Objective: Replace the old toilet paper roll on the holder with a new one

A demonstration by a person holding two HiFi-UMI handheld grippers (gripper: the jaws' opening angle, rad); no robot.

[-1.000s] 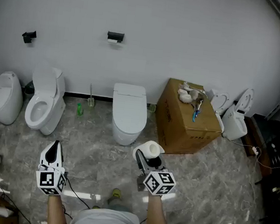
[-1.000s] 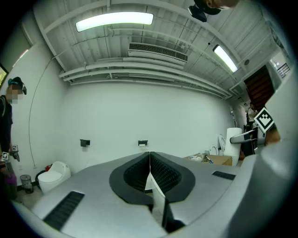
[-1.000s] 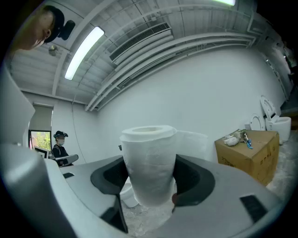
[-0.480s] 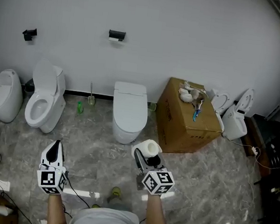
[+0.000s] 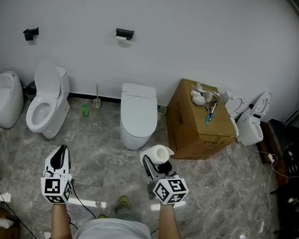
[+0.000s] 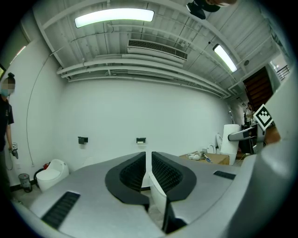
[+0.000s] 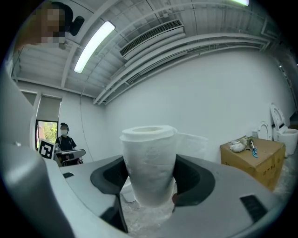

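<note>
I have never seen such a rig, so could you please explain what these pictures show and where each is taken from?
No robot here: a person carries two handheld two-jaw grippers. The head view looks down from a camera on the person's head; each gripper view looks along its own jaws. The right gripper grips a toilet paper roll; the left gripper is shut, empty. Toilets and a cardboard box stand on the floor; a black paper holder hangs on the wall.

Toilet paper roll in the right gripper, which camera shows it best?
The right gripper view: the toilet paper roll fills the centre, upright, clamped in the right gripper. The head view shows it small, from above, core visible. The left gripper view catches it at the far right edge.
</note>
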